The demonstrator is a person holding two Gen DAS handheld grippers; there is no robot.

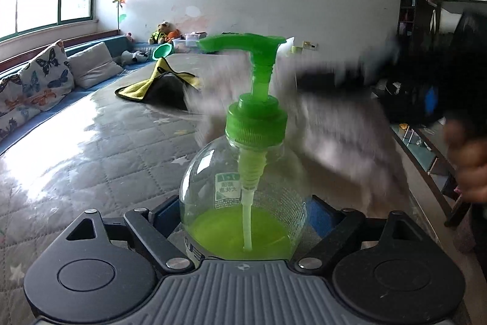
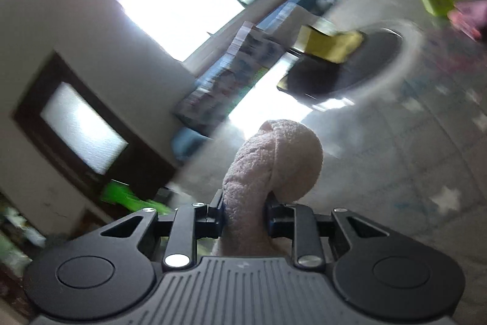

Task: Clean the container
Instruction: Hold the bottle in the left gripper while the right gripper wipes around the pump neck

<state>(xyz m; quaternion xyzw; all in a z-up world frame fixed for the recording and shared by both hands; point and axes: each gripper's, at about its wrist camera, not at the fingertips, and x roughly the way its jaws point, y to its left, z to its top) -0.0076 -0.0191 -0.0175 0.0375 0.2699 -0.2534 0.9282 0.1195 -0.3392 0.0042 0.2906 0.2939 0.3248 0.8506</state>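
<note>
1. The left gripper [image 1: 243,218] is closest in the left wrist view. Its two jaws are closed on the round clear bottle [image 1: 243,203], one on each side of its wide belly.
2. The bottle stands straight up between the jaws. Green soap [image 1: 237,236] fills only the bottom part. A white tube [image 1: 248,221] dips into the soap.
3. On top of the bottle sits a green pump [image 1: 255,111]. Its spout points to the left of the picture.
4. Just behind the pump is a pale, fuzzy cloth [image 1: 334,136]. It looks smeared, so I cannot tell if it touches the bottle.
5. The right gripper [image 1: 328,78] shows there as a dark blur coming in from the right edge, with the cloth hanging from it. A hand [image 1: 470,160] is at the right edge too.
6. In the right wrist view, the right gripper [image 2: 245,215] has its jaws pressed tight on the pink cloth [image 2: 271,169]. The cloth puffs up above the jaws like a ball.
7. Under it all is a grey quilted table cover [image 1: 100,142] with little stars.
8. Farther back, near the far edge of the table, lies a yellow and dark cloth [image 1: 158,84].
9. Beyond the table is a long seat with a butterfly pillow [image 1: 39,78], and soft toys [image 1: 162,32] in the far corner.
</note>
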